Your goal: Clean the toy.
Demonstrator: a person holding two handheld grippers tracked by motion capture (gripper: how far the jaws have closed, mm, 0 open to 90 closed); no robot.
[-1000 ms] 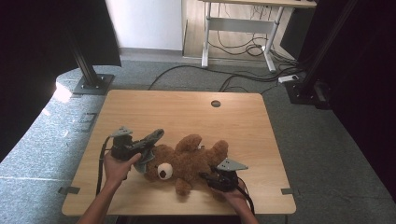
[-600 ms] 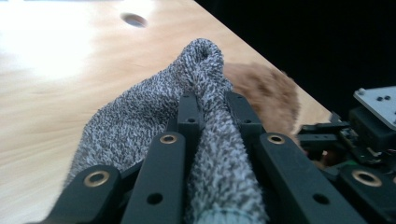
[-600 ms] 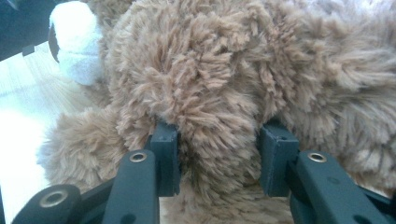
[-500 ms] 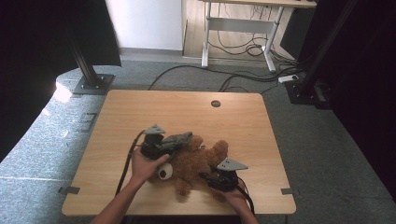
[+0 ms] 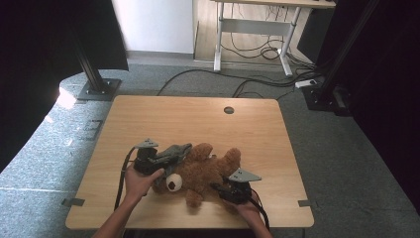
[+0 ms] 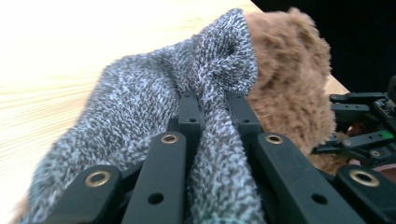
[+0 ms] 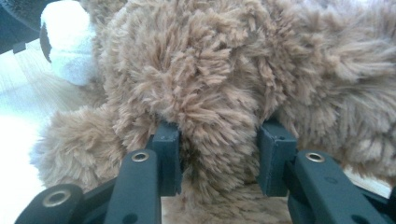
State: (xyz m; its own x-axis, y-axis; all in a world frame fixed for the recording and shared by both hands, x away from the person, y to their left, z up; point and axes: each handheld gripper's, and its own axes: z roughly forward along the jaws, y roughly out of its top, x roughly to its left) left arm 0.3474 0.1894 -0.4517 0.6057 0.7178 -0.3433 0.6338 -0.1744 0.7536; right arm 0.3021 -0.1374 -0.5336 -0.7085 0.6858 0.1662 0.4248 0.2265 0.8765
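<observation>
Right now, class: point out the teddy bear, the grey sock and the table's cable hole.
teddy bear (image 5: pixel 208 171), high view, on its belly.
grey sock (image 6: pixel 140 102), left gripper view, on its knit side.
cable hole (image 5: pixel 228 110), high view, its centre.

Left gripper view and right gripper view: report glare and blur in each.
Left gripper view: the table is washed out pale by glare, the grey sock sharp, the bear behind it softer. Right gripper view: bear fur sharp mid-frame, the white snout blown out, the table at left overexposed.

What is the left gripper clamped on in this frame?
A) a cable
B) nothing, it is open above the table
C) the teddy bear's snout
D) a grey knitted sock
D: in the left gripper view, the left gripper pinches a fold of the grey knitted sock between its jaws, right beside the brown teddy bear.
</observation>
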